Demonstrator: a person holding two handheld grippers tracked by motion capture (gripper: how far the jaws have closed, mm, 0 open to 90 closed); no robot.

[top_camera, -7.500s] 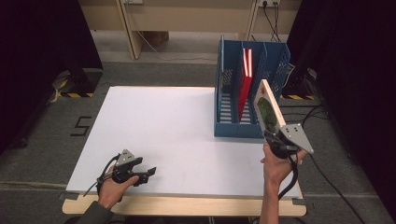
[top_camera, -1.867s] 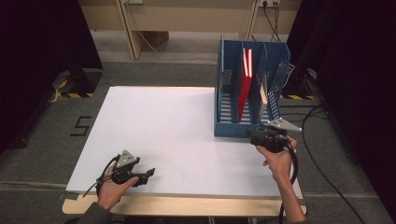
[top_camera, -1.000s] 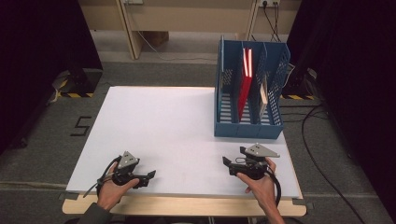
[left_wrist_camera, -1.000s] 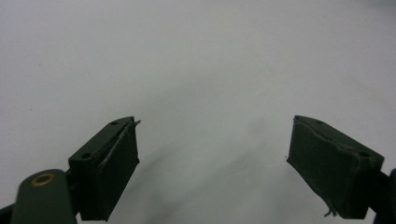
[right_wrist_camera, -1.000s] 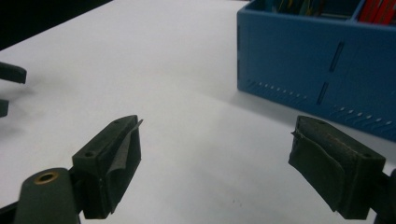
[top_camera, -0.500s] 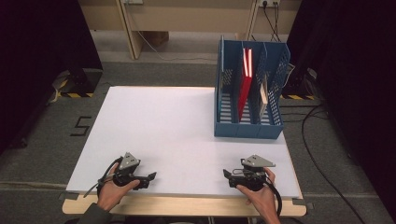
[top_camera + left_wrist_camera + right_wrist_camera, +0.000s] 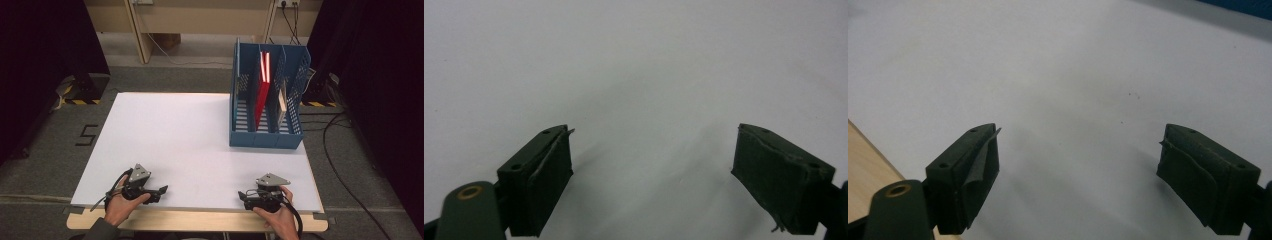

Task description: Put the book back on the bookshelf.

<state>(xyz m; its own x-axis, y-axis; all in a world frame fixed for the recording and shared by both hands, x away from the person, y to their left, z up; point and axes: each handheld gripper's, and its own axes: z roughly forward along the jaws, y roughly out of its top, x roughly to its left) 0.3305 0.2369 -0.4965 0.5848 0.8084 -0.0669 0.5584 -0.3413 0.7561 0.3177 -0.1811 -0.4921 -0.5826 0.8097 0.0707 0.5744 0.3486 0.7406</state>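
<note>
A blue slotted file rack stands at the table's far right. A red book leans upright in its middle slot and a pale book stands in the slot to the right. My left gripper rests at the front left edge of the white table, open and pointing right. My right gripper rests at the front right edge, open and pointing left. In the left gripper view the left gripper has its jaws wide apart over bare white table. The right gripper stands the same way in the right gripper view.
The table's wooden front edge lies just beside my right gripper. Around the table is grey floor with cables at the right and dark curtains on both sides. A wooden bench frame stands at the back.
My right gripper, earlier holding the pale book beside the rack, has let it go in the right slot, drawn back to the front edge and turned left. The left gripper has not moved.
</note>
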